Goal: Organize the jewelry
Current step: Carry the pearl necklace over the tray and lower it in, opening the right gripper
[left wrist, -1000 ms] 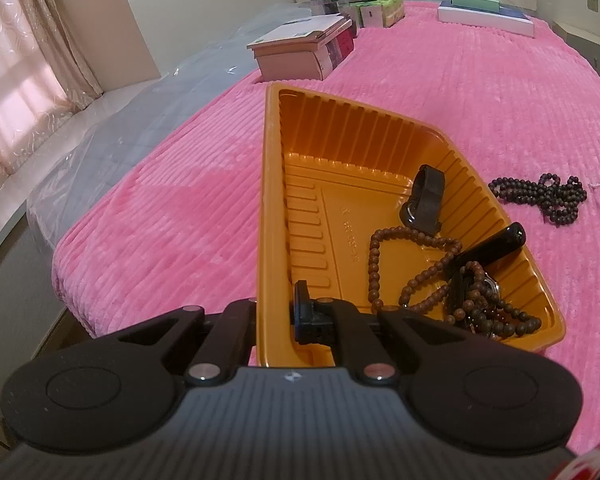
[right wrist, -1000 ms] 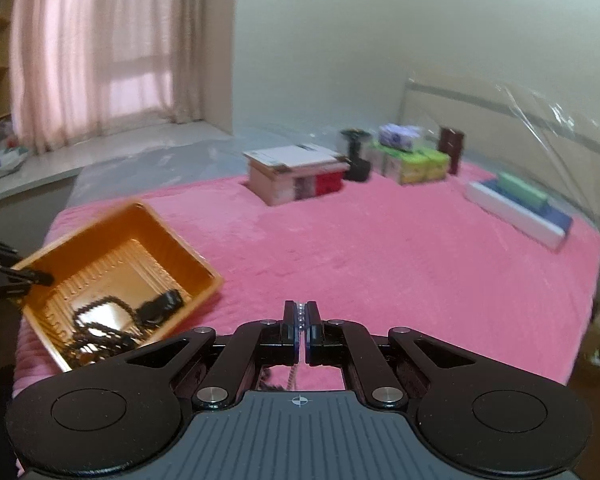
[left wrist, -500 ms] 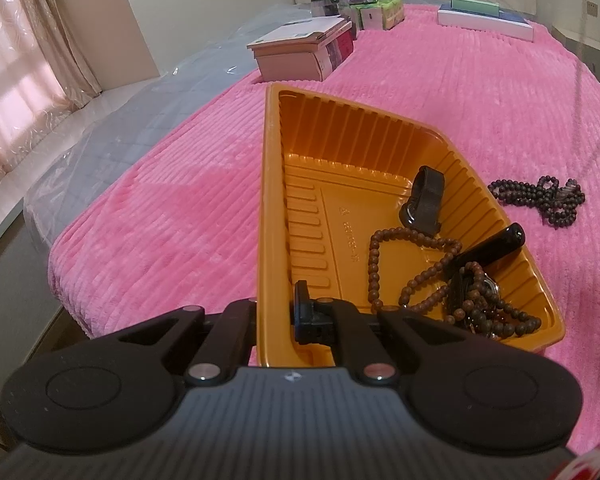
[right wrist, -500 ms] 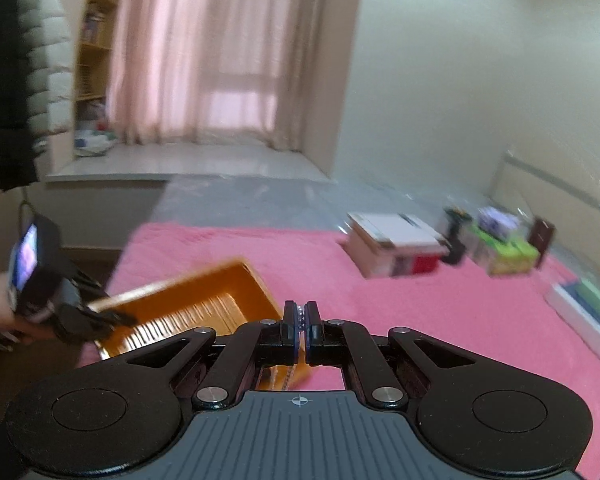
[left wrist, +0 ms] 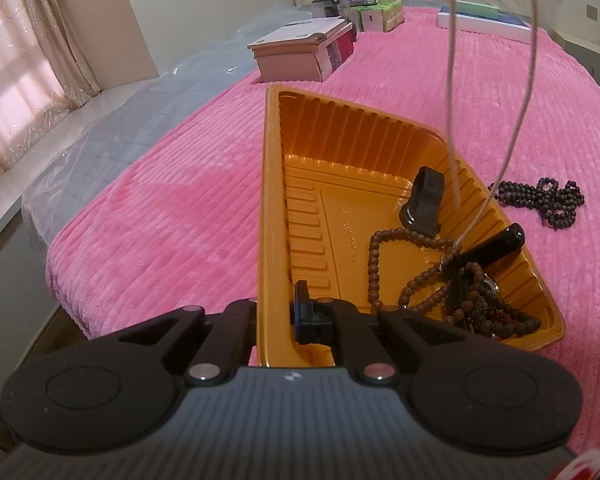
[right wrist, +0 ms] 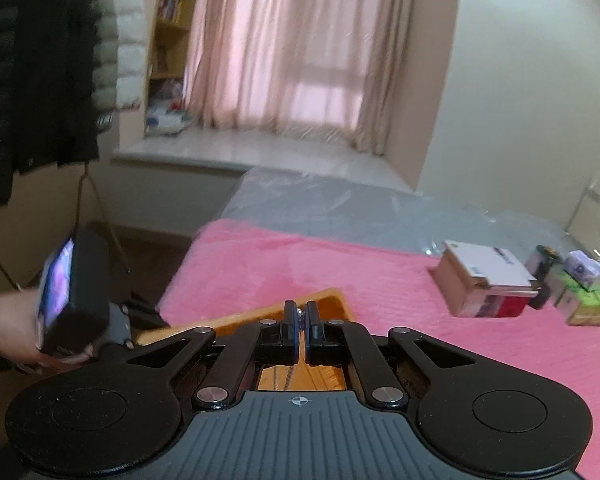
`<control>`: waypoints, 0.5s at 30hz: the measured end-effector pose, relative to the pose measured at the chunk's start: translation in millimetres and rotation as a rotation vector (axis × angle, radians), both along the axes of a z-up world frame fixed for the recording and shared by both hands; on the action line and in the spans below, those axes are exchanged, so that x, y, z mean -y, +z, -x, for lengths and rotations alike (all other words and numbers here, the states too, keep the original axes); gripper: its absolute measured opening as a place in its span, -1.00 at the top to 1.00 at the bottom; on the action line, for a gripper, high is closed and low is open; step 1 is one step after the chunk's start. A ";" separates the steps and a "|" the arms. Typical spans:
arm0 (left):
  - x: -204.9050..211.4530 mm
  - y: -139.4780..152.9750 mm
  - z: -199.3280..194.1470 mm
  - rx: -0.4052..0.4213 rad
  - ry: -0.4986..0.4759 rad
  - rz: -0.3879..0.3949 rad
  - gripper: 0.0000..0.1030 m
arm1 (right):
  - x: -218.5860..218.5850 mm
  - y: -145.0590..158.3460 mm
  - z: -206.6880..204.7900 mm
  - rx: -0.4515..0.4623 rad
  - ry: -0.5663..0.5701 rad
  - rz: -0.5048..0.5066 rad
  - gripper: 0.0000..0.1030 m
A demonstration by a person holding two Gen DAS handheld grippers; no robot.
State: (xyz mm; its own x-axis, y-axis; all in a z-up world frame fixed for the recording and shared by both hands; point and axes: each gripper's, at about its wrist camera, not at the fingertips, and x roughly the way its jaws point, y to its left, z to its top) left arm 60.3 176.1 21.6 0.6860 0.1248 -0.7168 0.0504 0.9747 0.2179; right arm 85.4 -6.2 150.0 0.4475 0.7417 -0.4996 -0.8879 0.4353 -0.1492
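An orange plastic tray (left wrist: 340,152) lies on the pink bedspread. My left gripper (left wrist: 278,312) is shut on its near wall. In the tray are a brown bead strand (left wrist: 374,256), a black band (left wrist: 424,200), a black cylinder (left wrist: 496,242) and a heap of dark beads (left wrist: 484,312). A thin silver chain (left wrist: 450,60) hangs in a loop from above, its lower end touching the beads. My right gripper (right wrist: 300,318) is shut on that chain (right wrist: 288,378) above the tray (right wrist: 260,312). Another dark bead necklace (left wrist: 548,200) lies on the bed right of the tray.
A person's hand (right wrist: 8,320) holds the left gripper's handle at the bed's corner. A stack of boxes (left wrist: 304,52), green cartons (left wrist: 376,16) and a flat box (left wrist: 484,20) stand at the far end. Plastic-covered grey mattress (left wrist: 140,120) borders the bedspread on the left.
My right gripper swung left from over the bed to above the tray. The silver chain came into the left wrist view and now dangles into the tray. The left gripper kept still.
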 end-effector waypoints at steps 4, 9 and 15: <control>-0.3 -0.4 -0.4 -0.001 -0.001 0.002 0.95 | -15.5 -31.7 -14.0 -0.017 0.024 0.060 0.95; -0.9 -1.2 -0.9 -0.001 0.002 0.005 0.95 | -24.2 -65.0 -30.2 -0.066 0.049 0.138 0.95; -2.2 -3.2 -1.6 -0.003 0.005 0.004 0.95 | -16.1 -74.2 -39.4 -0.126 0.043 0.108 0.95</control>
State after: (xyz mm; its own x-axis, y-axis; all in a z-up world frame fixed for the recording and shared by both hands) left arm 61.9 178.2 18.4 0.6829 0.1253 -0.7197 0.0459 0.9759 0.2134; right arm 124.8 10.0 75.8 0.3458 0.6977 -0.6273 -0.9198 0.3843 -0.0795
